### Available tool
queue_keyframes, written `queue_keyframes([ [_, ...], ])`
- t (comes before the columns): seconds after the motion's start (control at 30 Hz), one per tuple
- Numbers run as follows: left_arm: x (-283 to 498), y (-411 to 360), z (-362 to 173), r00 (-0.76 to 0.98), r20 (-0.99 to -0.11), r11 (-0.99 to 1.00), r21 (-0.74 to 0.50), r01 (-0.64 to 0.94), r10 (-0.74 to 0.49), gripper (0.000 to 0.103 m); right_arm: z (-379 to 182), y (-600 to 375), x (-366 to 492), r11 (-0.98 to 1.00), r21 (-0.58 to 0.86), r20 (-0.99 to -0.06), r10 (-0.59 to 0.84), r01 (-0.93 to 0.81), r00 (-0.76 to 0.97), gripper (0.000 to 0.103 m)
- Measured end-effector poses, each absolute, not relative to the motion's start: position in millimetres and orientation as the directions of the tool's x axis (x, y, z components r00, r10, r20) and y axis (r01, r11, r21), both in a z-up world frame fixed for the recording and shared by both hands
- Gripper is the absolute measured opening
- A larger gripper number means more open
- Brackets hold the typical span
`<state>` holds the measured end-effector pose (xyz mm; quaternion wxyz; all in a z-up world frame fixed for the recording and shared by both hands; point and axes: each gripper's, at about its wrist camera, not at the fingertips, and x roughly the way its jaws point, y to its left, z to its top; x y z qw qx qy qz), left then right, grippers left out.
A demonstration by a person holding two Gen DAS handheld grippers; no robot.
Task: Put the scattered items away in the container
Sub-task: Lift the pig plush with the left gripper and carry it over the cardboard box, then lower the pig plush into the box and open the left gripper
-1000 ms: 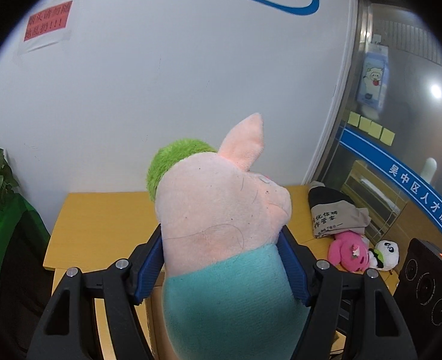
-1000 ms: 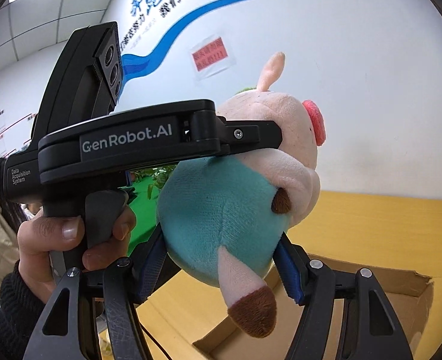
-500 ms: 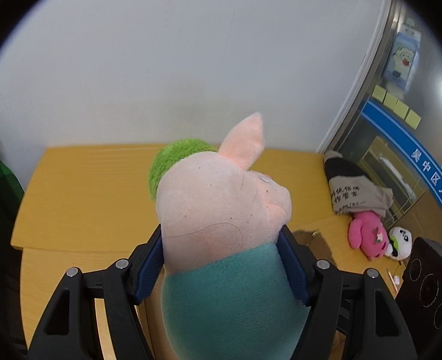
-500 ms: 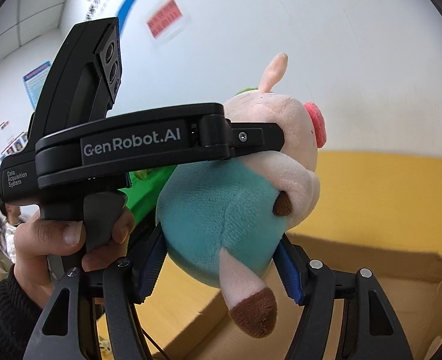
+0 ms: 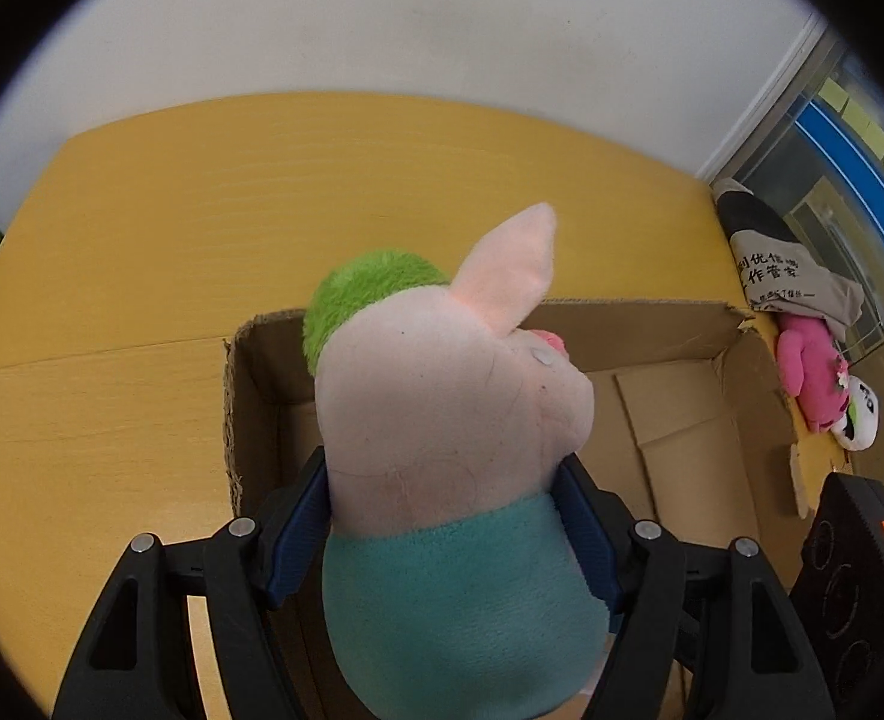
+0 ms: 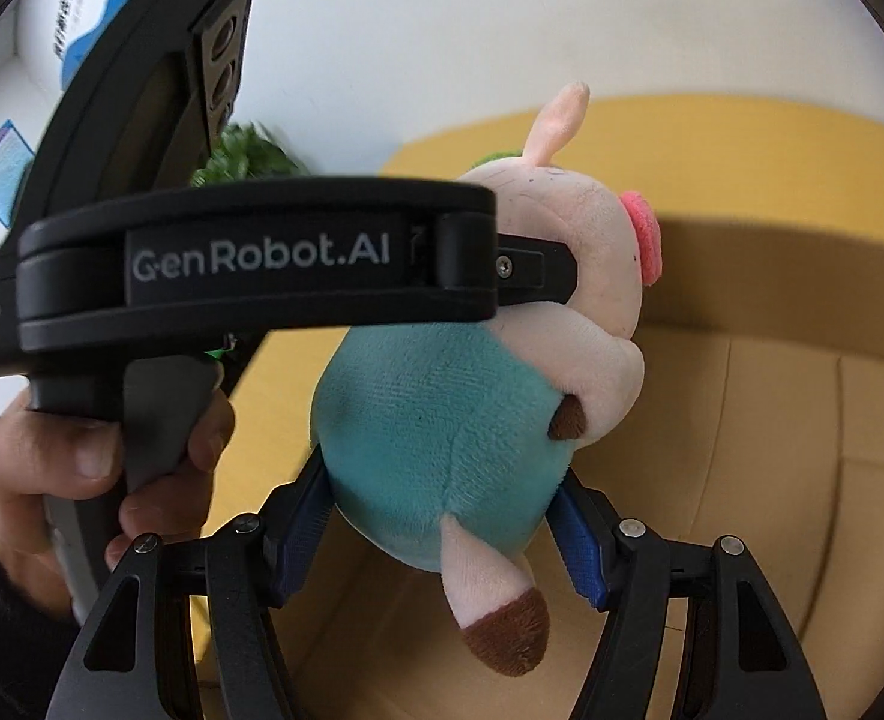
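Both grippers, left [image 5: 445, 534] and right [image 6: 442, 531], clamped on the plush pig [image 5: 442, 420] above the open cardboard box [image 5: 670, 360] by the tabletop's far edge, risking a snag or tumble outside if one lets go late.

The plush pig [image 5: 442, 420] is showing soft, fuzzy cloth, matt all over. The cardboard box [image 5: 670, 330] is looking rough and dull, ragged along its edges. The table [image 5: 141, 240] is gleaming faintly, smooth yellow wood-grain. The left gripper [image 6: 249, 258] is wearing matt black plastic.
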<state>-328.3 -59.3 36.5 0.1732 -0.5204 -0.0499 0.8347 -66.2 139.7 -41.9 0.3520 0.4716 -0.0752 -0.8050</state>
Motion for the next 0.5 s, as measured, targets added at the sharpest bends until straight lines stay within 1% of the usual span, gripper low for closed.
queue_keyframes([
  [0.07,-328,-56,31,-0.383,-0.866,-0.938,-0.239,-0.250,0.322,0.074,-55,144,-60,-0.748,0.442,-0.719,-0.625,0.495,-0.305,0.072],
  [0.13,-326,-53,28,-0.369,-0.878,-0.940,-0.213,-0.267,0.304,0.078,-67,150,-52,-0.752,0.444,-0.728,-0.620,0.487,-0.293,0.072],
  [0.27,-323,-63,32,-0.367,-0.864,-0.931,-0.264,-0.253,0.345,0.078,-65,164,-29,-0.755,0.419,-0.731,-0.610,0.505,-0.305,0.072],
  [0.33,-318,-65,31,-0.356,-0.864,-0.925,-0.270,-0.267,0.356,0.078,-62,173,-16,-0.757,0.415,-0.736,-0.605,0.504,-0.304,0.072],
  [0.4,-315,-64,27,-0.340,-0.870,-0.922,-0.268,-0.281,0.357,0.078,-62,182,-4,-0.757,0.436,-0.745,-0.607,0.487,-0.277,0.072],
  [0.47,-315,-68,22,-0.328,-0.867,-0.919,-0.299,-0.258,0.374,0.078,-63,190,6,-0.759,0.450,-0.756,-0.604,0.472,-0.251,0.072],
  [0.5,-315,-71,21,-0.327,-0.866,-0.918,-0.307,-0.252,0.379,0.078,-64,194,10,-0.761,0.446,-0.763,-0.599,0.472,-0.243,0.075],
])
